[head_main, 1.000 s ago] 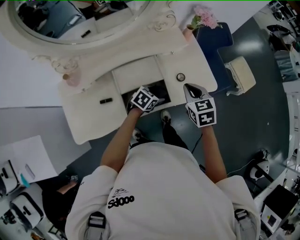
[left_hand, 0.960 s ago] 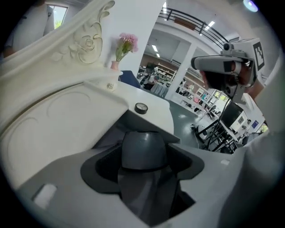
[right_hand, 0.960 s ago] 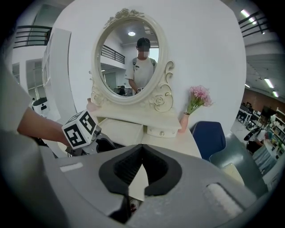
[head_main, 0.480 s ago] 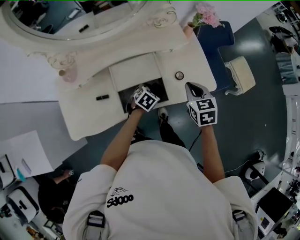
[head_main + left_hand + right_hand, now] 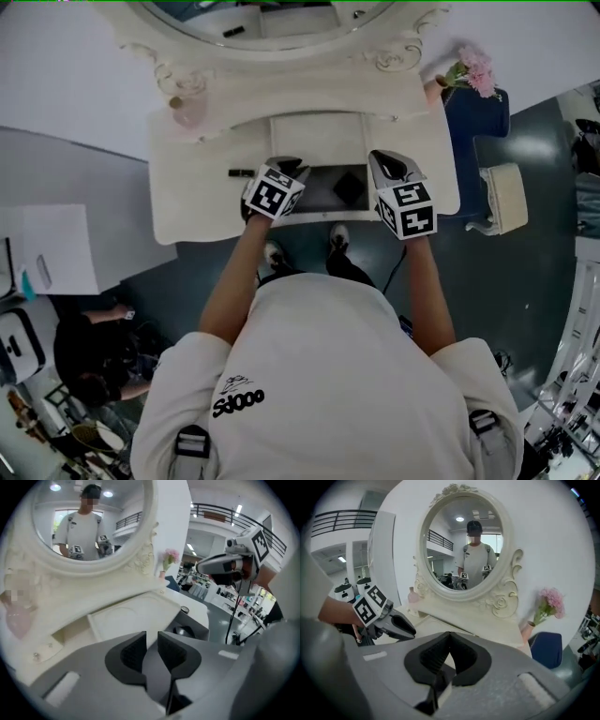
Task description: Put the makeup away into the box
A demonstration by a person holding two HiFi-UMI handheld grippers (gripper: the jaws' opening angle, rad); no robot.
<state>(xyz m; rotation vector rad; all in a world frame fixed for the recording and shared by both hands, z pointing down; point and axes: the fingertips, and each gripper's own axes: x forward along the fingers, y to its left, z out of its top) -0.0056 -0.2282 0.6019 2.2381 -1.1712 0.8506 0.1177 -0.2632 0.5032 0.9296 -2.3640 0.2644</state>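
Observation:
The white vanity (image 5: 202,202) has an open compartment (image 5: 323,199) with its lid (image 5: 317,139) raised. A dark makeup item (image 5: 352,187) lies inside, and shows as a dark round item (image 5: 185,631) in the left gripper view. My left gripper (image 5: 284,167) hovers at the compartment's left edge. Its jaws have just been closing and stand a narrow gap apart with nothing between them. My right gripper (image 5: 387,165) is at the compartment's right edge, shut and empty. A small black stick (image 5: 241,173) lies on the tabletop left of the left gripper. A small round compact (image 5: 185,610) sits beside the compartment.
An oval mirror (image 5: 461,545) stands behind the tabletop. A pink bottle (image 5: 187,108) sits at the back left and a vase of pink flowers (image 5: 469,73) at the back right. A blue chair (image 5: 478,122) and a cream stool (image 5: 504,197) stand to the right.
The left gripper has drawn back from over the compartment to its left edge and its jaws have narrowed. The right gripper has shifted towards the compartment's right edge. The dark item inside now shows.

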